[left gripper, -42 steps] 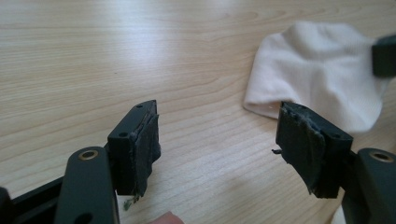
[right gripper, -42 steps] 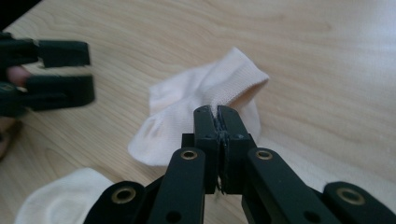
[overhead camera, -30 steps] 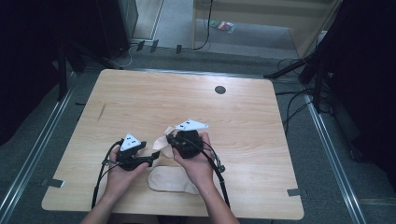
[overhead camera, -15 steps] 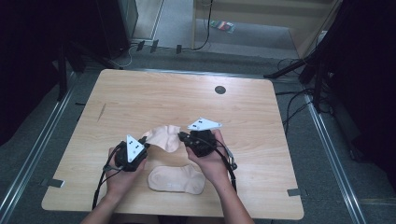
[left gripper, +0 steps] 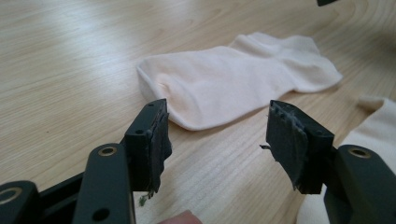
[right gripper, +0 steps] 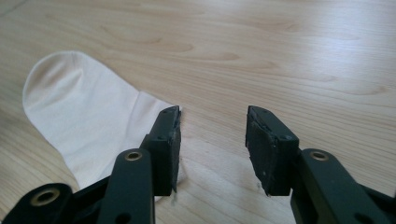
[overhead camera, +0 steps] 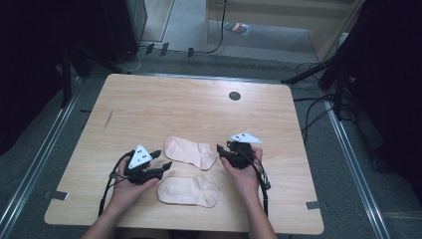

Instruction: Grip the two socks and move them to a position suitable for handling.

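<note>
Two pale pink socks lie flat on the wooden table (overhead camera: 149, 104). The far sock (overhead camera: 191, 152) stretches between the two grippers, and the near sock (overhead camera: 189, 191) lies closer to the person. My left gripper (overhead camera: 161, 159) stands open just left of the far sock's toe, which appears ahead of its jaws as the far sock (left gripper: 238, 88). The near sock (left gripper: 373, 121) shows at that view's right edge. My right gripper (overhead camera: 221, 151) is open at the far sock's cuff end. The far sock (right gripper: 88, 116) lies beside its left jaw, with bare wood between the jaws.
A small black round grommet (overhead camera: 234, 95) sits in the table's far middle. Cables trail from both grippers toward the near edge. Dark equipment and floor cables (overhead camera: 318, 109) surround the table. A grey tape strip (overhead camera: 312, 204) marks the near right.
One sock was bunched and lifted between the grippers over the near sock. It now lies flat farther out, and both grippers have let go and drawn apart.
</note>
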Available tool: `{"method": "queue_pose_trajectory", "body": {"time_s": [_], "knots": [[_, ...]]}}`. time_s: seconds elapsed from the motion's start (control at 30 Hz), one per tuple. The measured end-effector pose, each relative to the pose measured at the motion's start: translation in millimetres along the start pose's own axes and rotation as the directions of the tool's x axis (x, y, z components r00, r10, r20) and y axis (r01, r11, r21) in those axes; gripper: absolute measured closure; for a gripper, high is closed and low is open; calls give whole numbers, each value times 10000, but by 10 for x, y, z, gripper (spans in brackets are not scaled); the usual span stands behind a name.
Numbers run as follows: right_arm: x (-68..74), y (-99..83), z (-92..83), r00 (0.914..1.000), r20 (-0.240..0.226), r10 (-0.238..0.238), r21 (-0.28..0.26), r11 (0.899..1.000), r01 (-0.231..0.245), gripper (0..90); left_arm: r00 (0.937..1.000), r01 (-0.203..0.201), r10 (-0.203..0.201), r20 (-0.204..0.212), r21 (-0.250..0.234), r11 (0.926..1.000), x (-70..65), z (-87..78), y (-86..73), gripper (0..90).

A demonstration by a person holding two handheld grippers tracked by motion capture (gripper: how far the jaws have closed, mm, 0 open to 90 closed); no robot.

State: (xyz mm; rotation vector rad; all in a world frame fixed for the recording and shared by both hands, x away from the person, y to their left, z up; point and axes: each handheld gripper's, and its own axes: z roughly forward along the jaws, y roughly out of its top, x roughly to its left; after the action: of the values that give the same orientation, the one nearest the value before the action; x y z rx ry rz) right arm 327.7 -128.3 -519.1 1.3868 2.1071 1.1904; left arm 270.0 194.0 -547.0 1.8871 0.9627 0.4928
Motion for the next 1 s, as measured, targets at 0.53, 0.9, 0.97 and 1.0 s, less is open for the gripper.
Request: {"method": "queue_pose_trajectory", "body": {"time_s": [0.53,0.9,0.97,1.0], "knots": [[255,-170,101,9965,-764,-331,390,9986,362,523,9759,1866,-1895,-1079,-362,9818,337,161,191,428],[369,-208,218,9929,-781,-901,664,9932,954,560,9789,1474,-1384,-1500,501,9878,210,363,203,602],[379,-217,222,9911,-725,-1118,692,9907,1168,611,9798,1319,-1193,-1605,706,9887,181,384,204,665],[379,-217,222,9911,-725,-1118,692,9907,1168,611,9802,1192,-1039,-1685,836,9893,164,391,205,665]]}}
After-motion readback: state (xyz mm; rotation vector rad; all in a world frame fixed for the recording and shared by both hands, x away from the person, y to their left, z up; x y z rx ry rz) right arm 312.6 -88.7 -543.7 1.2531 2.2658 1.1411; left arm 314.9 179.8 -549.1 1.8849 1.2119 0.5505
